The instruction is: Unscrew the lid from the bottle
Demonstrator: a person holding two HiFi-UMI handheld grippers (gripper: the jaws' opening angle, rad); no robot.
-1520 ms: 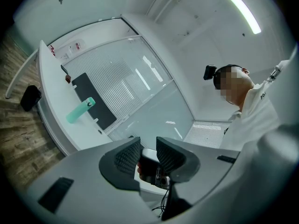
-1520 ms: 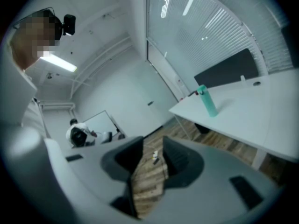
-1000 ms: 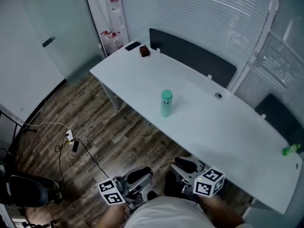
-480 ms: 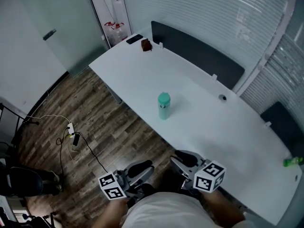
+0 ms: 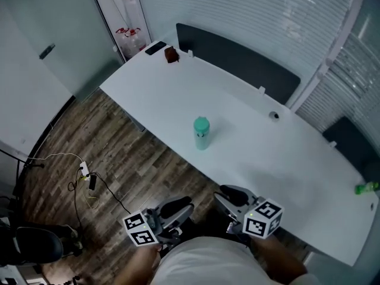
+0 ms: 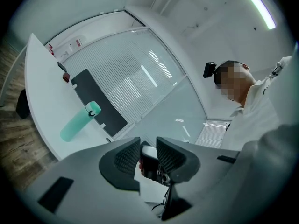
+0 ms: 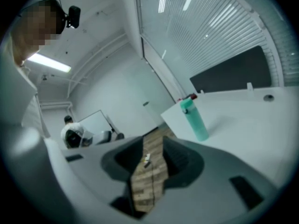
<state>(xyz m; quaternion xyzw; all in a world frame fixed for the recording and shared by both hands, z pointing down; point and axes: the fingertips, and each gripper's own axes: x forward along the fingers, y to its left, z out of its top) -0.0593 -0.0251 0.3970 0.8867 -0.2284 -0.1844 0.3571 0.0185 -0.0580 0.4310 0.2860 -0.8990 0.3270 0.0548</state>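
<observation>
A person stands at the near side of a white table [image 5: 267, 153] with a two-jaw claw in each hand, both held low and close to the body over the wood floor [image 5: 119, 159]. The left gripper [image 5: 178, 209] has its jaws spread a little, with a narrow gap between the ribbed pads. In the left gripper view the left gripper [image 6: 148, 146] pinches nothing. A dark and white device [image 6: 150, 162] shows through the gap, beyond the pads, and what it is cannot be told. The right gripper [image 5: 228, 196] stands with its jaws somewhat wider apart. In the right gripper view only floorboards show between the pads of the right gripper [image 7: 152, 148], and it holds and touches nothing.

The green bottle [image 5: 201, 134] stands upright on the table, close to the table's near edge, with its lid [image 5: 201, 124] on top. It sits ahead of both claws and well apart from them, roughly in line with the space between the two. From the left claw's camera the bottle [image 6: 79, 122] appears up and to the left of the jaws, and from the right claw's camera the bottle [image 7: 195, 119] appears up and to the right of them. A dark panel [image 5: 237, 58] runs along the table's far edge, and a small brown object [image 5: 171, 54] sits at its far corner.
</observation>
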